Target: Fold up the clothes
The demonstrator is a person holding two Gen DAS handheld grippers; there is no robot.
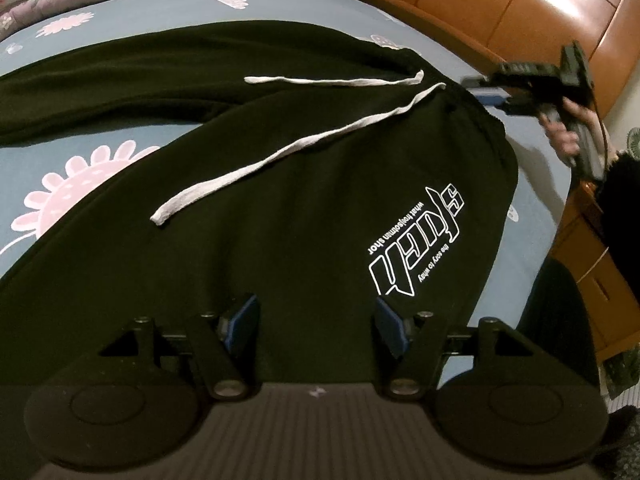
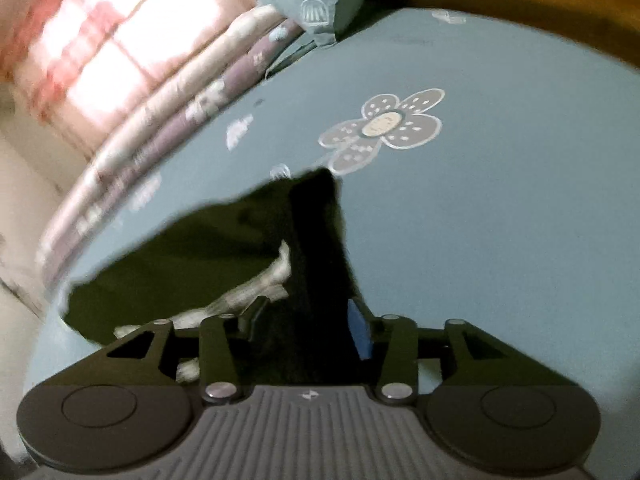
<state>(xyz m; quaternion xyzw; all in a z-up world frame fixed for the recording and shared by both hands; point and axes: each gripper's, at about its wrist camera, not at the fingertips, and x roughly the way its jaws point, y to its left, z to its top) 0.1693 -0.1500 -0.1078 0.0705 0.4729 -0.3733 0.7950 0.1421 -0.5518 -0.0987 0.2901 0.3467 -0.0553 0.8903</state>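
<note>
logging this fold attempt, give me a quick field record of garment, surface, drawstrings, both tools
garment: black sweatpants, spread out, white logo print facing up
surface: blue bedsheet with flower print
drawstrings: two white cords lying loose over the fabric
left tool: open, above the sweatpants, nothing gripped
right tool: by the waistband end, black fabric between its parted fingers; blurred, grip unclear

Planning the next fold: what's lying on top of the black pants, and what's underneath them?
On the black pants lie two white drawstrings, loose across the fabric. Underneath is the blue floral bedsheet; what else the fabric covers cannot be seen.
</note>
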